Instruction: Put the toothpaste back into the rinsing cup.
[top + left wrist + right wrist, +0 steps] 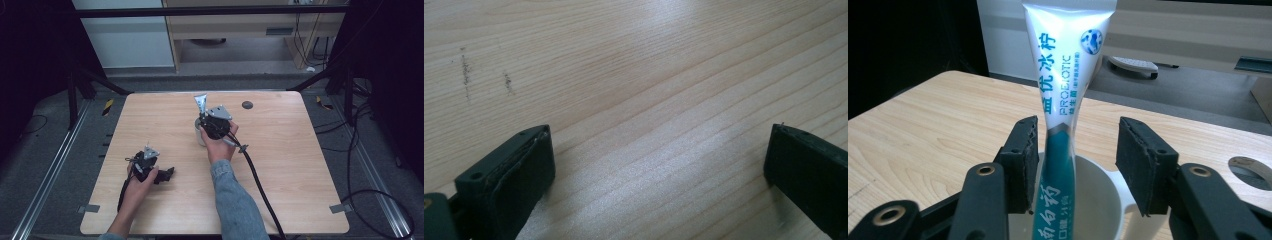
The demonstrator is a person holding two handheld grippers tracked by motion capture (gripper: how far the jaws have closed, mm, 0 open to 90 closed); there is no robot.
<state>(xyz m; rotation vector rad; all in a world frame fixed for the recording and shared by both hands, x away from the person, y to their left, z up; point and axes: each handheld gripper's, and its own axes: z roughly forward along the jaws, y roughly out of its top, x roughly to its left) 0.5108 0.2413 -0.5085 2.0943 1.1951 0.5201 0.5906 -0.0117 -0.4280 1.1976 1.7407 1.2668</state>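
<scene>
The high view is dim and soft, its corners falling into near black, while the pale surface (280, 165) catches even light from above. In the left gripper view, a whitish sheen of glare spreads across the wood grain and faint shadows sit beside the tongs. The right gripper view is brighter and sharp up close, its background slightly soft.

The right gripper (1075, 160) holds its two black jaws apart over a white cup (1098, 200) standing on the wooden counter (923, 130). A toothpaste tube (1063, 95) stands upright in the cup, its white crimped end high and its teal lower part down inside. The tube lies just beside the left jaw's pad, perhaps touching it; a clear gap separates it from the right jaw. At the far right edge, a round hole (1250, 170) sits in the counter.
</scene>
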